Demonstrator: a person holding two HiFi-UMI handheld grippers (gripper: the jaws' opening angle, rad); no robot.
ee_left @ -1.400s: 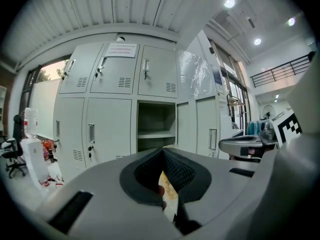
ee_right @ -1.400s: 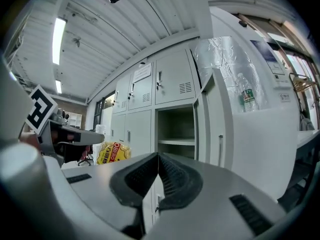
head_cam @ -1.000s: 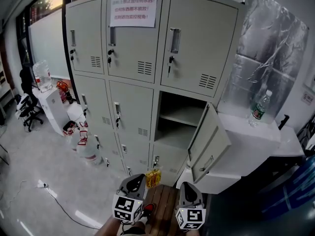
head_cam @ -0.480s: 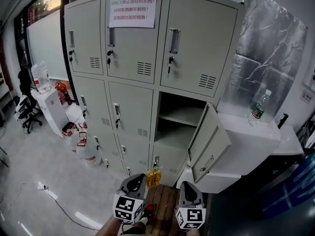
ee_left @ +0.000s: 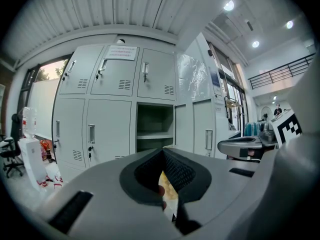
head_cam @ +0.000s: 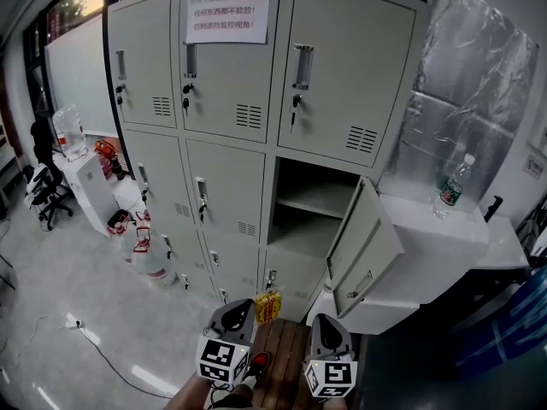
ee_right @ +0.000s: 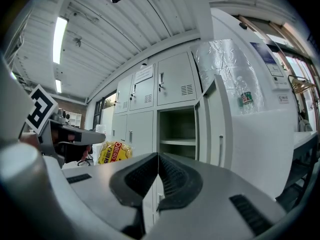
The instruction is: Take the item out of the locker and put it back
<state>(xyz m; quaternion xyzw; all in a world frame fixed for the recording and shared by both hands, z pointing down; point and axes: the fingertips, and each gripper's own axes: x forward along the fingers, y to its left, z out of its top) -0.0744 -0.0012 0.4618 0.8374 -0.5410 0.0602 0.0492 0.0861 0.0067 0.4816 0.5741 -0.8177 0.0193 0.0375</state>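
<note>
The left tongs [ee_left: 162,156] are clamped on a yellow snack packet [head_cam: 267,307], pinched between the pads and held low, outside the locker [head_cam: 231,156] and in front of it. The right tongs [ee_right: 158,159] are pressed together on nothing, just beside the left. Beyond them one middle compartment [head_cam: 309,213] stands open, its door [head_cam: 366,244] swung out to the right. Further right, a bottle [head_cam: 450,188] stands upright on a white worktop [head_cam: 444,237] against a foil-covered wall.

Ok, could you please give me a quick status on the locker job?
Left hand-held gripper shut on snack bag, outside locker. Right hand-held gripper shut, empty. Locker door open, nothing blocking.
</note>
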